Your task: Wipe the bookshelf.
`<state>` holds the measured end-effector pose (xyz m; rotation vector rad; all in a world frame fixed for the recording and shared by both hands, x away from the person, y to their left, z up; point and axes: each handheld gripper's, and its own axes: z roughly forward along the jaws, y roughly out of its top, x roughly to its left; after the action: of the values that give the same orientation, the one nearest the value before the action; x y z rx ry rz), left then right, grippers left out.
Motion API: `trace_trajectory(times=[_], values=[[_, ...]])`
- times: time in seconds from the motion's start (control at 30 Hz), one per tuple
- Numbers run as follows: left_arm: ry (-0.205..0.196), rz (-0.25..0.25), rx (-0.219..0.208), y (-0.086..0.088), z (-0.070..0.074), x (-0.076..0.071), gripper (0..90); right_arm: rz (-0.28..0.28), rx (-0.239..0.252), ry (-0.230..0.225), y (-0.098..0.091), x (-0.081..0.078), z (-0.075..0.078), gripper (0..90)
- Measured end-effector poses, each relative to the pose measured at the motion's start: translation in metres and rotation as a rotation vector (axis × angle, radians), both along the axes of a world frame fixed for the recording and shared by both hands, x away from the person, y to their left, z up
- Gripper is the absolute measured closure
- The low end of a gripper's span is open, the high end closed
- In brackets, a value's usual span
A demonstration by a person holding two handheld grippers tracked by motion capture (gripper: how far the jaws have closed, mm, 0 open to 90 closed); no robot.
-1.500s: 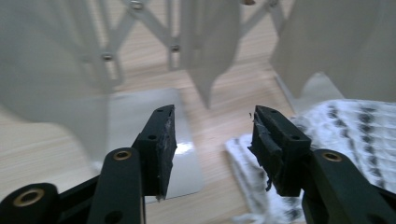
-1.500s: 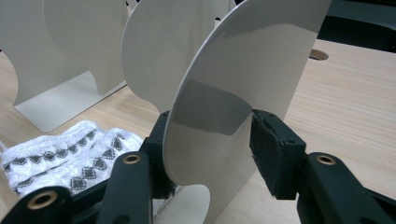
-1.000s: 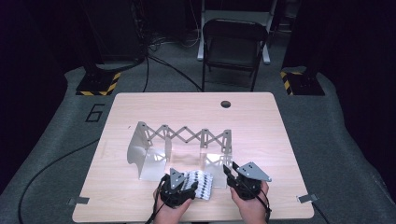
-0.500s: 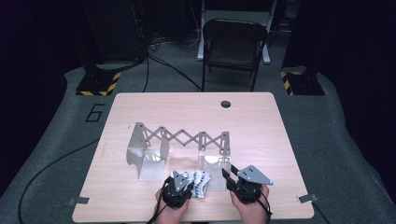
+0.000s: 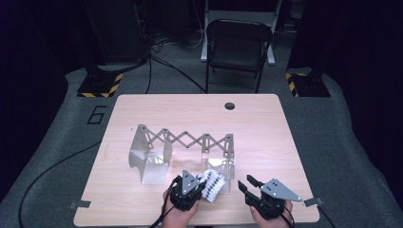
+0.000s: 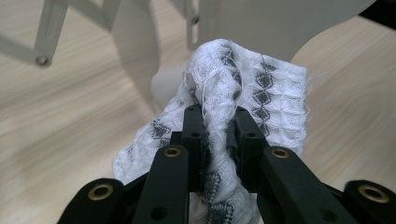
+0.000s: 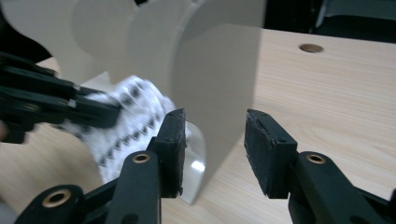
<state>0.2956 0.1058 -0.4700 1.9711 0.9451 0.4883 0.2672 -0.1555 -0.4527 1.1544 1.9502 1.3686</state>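
1. Dark studio, grey carpet, black folding chair (image 5: 239, 45) behind a light wooden table (image 5: 142, 107); an expandable grey metal rack with scissor-lattice back and curved divider plates (image 5: 183, 142) stands mid-table.
2. Task thing: white waffle-weave cloth with dark diamond pattern (image 6: 243, 88), bunched at the near edge of the table, just in front of the rack's right-hand divider plate (image 7: 219, 88).
3. Left gripper (image 5: 190, 187): jaws have just been closing and now pinch a fold of the cloth between the pads (clear in the left gripper view). The cloth looks slightly lifted compared with a second ago.
4. Right gripper (image 7: 212, 135): jaws have just been opening; they stand apart with nothing clamped, the divider plate's edge lies in the gap untouched.
5. Change: the right gripper has slid rightward, away from the cloth.
6. Meaning (my read): hand-over done, the left one carries the cloth alone; hanging or draping it on the rack likely follows.
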Motion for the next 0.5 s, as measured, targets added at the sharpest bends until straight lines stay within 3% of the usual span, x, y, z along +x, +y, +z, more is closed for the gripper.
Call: trace_trajectory(times=[0.13,0.3,0.5], values=[[-0.019,-0.012,-0.016,-0.011,0.011,0.002,78.3,-0.038,0.017,0.044,-0.009,0.011,-0.007,57.8],[-0.033,0.0,-0.034,-0.018,0.02,0.009,78.1,-0.028,0.037,0.098,-0.009,0.03,-0.013,57.5],[-0.044,0.009,-0.044,-0.022,0.029,0.021,78.1,-0.048,0.022,0.093,0.0,0.046,-0.013,59.6]])
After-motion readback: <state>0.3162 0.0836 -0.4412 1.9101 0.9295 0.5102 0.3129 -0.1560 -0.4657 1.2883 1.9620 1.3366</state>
